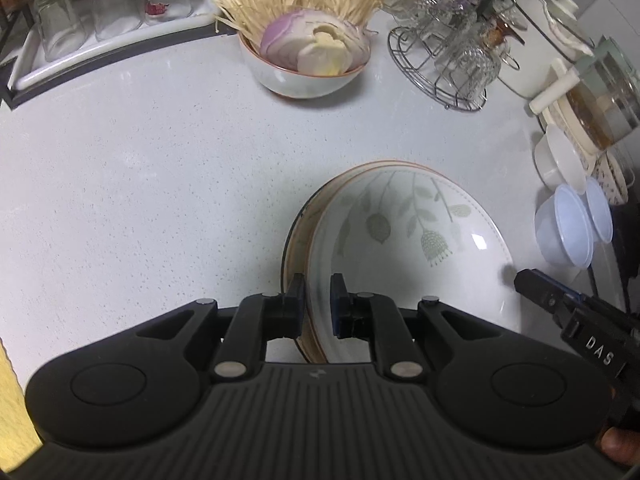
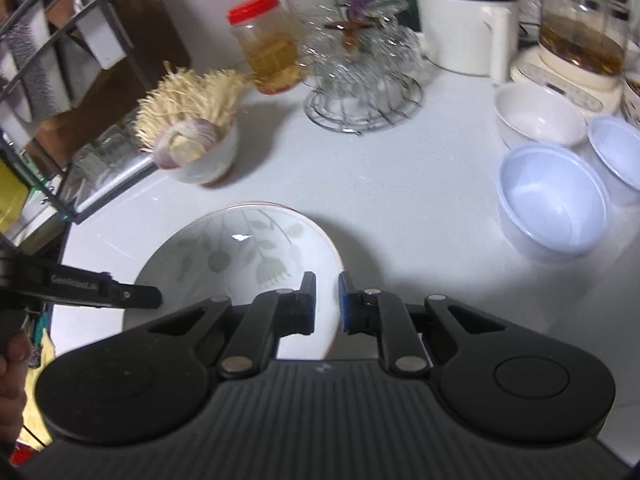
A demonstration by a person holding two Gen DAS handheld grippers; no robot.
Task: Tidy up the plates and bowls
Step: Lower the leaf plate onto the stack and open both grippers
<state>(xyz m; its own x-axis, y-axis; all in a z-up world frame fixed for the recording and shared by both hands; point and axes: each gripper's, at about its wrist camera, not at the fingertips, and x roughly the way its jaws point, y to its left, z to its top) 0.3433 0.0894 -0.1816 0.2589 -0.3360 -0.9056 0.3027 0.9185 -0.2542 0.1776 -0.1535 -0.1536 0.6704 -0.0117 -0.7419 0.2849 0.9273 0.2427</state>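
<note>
**Bowls held at the rim by both grippers**

Left wrist view: a leaf-patterned bowl (image 1: 404,232) sits nested in a brown-rimmed one (image 1: 298,248) on the white counter (image 1: 140,200). The left gripper (image 1: 319,304) has its fingers nearly together, pinching the near rims of both. The right gripper (image 1: 560,300) enters from the right, lettered "DAS". A bowl of onion (image 1: 308,60) and noodles stands behind, a glass rack (image 1: 444,60) beside it.

Right wrist view: the right gripper (image 2: 326,304) straddles the leaf bowl's (image 2: 240,264) rim, one finger inside and one outside; whether it grips is unclear. The left gripper (image 2: 120,296) crosses the far rim, with small writing too blurred to read. Plastic bowls (image 2: 556,204) stand apart, right.

Risk, as a judgement: glazed rims may slip from narrow pads, or uneven lifting could tilt the stack and separate the bowls.
</note>
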